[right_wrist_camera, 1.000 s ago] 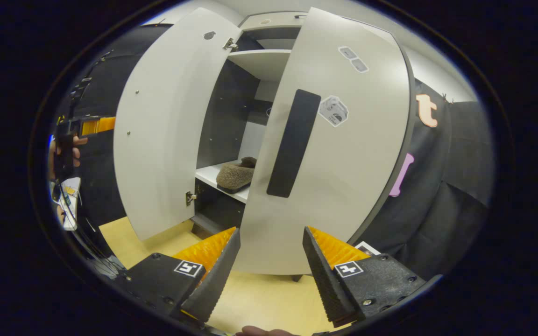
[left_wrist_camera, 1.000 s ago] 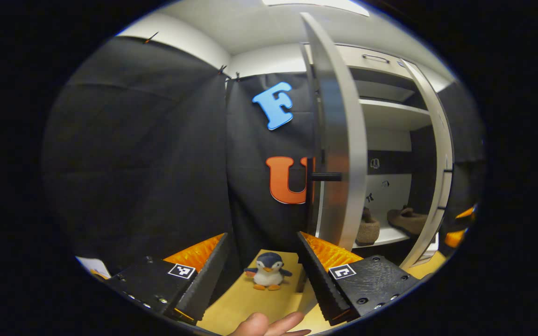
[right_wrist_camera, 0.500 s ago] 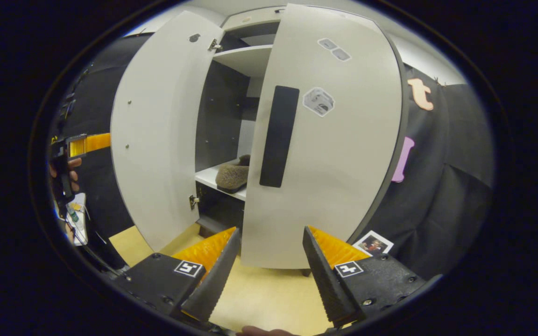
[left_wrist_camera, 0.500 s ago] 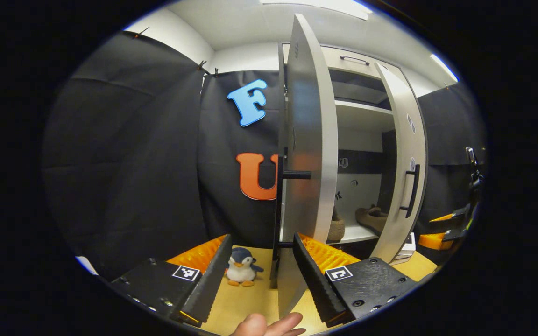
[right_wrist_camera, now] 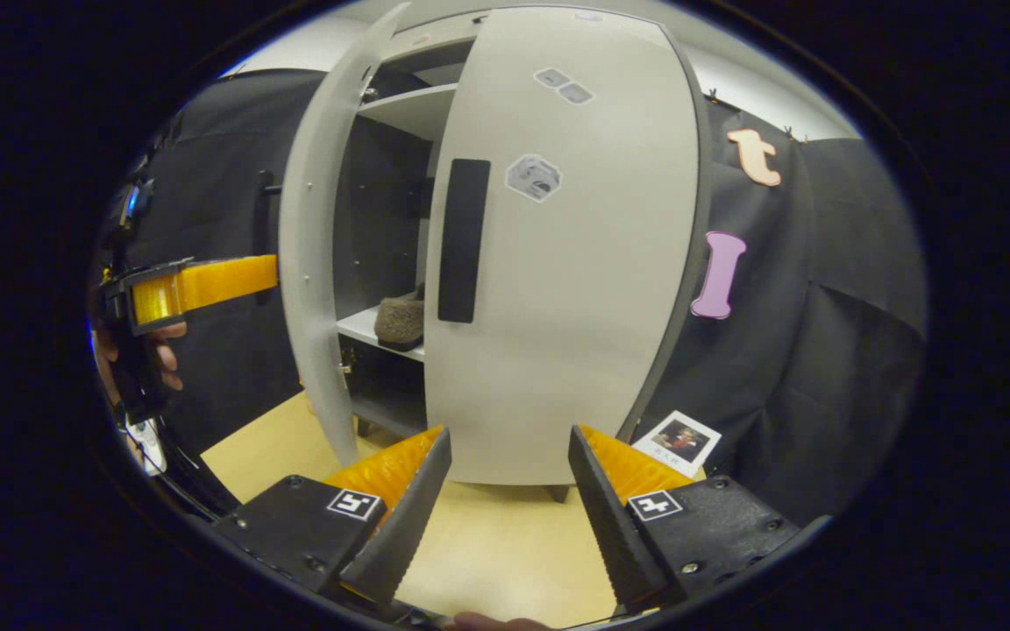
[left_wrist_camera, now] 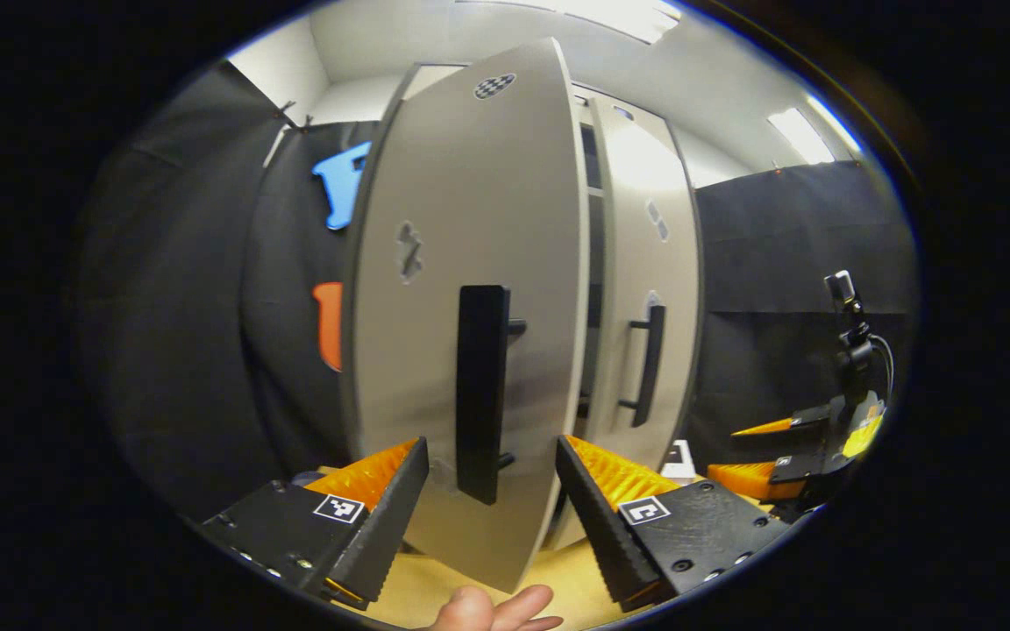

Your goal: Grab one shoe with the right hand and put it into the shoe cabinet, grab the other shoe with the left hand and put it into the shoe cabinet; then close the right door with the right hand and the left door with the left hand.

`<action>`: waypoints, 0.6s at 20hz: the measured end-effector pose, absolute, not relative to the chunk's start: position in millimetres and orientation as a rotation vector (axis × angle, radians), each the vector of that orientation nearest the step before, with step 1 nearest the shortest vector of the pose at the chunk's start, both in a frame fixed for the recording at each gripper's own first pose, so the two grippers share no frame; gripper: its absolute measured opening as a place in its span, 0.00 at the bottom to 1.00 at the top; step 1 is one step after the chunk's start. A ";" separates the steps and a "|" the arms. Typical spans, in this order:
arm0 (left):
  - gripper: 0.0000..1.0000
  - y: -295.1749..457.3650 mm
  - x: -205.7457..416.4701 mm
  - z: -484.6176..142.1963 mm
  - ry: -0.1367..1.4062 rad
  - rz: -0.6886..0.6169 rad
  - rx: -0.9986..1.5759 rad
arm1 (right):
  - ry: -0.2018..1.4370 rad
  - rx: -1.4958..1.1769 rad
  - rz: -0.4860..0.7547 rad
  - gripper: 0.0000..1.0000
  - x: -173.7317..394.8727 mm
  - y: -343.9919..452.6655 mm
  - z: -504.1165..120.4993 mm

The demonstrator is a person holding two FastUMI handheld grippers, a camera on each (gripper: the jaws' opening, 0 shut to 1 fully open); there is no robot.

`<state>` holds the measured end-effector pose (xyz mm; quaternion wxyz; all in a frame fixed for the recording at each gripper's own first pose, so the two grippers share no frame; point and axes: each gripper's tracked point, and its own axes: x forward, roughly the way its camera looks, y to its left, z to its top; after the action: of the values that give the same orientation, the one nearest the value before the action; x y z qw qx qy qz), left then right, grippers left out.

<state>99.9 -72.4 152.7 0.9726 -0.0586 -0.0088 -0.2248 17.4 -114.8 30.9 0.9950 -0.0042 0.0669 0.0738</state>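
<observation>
In the left gripper view the cabinet's left door [left_wrist_camera: 470,202] faces me, its black handle [left_wrist_camera: 480,394] just beyond my open left gripper [left_wrist_camera: 489,460]. The right door [left_wrist_camera: 650,263] stands behind it, a narrow dark gap between them. My right gripper [left_wrist_camera: 737,450] shows low at the right. In the right gripper view the right door [right_wrist_camera: 593,263] is almost flush with the cabinet, and the left door [right_wrist_camera: 308,263] is seen edge-on. A brown fuzzy shoe [right_wrist_camera: 400,322] lies on the shelf in the gap. My right gripper [right_wrist_camera: 508,438] is open and holds nothing. The left gripper [right_wrist_camera: 242,276] hangs at the far left.
A photo card [right_wrist_camera: 676,438] lies on the yellow wooden floor [right_wrist_camera: 505,543] by the cabinet's right foot, against the black cloth wall. A hand [right_wrist_camera: 159,350] holds the left gripper. A thumb [left_wrist_camera: 470,609] shows at the bottom of the left gripper view.
The left door has swung from edge-on to front-facing, now hiding the shelf and the toy penguin. The right door has swung further toward shut. The left gripper moved round in front of its door.
</observation>
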 end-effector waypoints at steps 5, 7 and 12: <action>0.96 -86.6 109.6 170.2 -0.070 -0.409 -0.015 | 0.114 0.036 0.071 0.88 1.2 -149.4 34.0; 0.96 -82.6 104.5 170.0 -0.081 -0.379 -0.027 | 0.101 0.050 0.062 0.88 1.0 -154.2 37.1; 0.96 -47.5 92.4 157.1 -0.044 -0.217 -0.056 | 0.033 0.077 0.104 0.88 13.8 -145.4 62.2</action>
<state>92.4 -47.5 157.1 0.9935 -0.0280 -0.0222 -0.1084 13.8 -145.4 62.2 0.9978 0.0385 0.0166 0.0519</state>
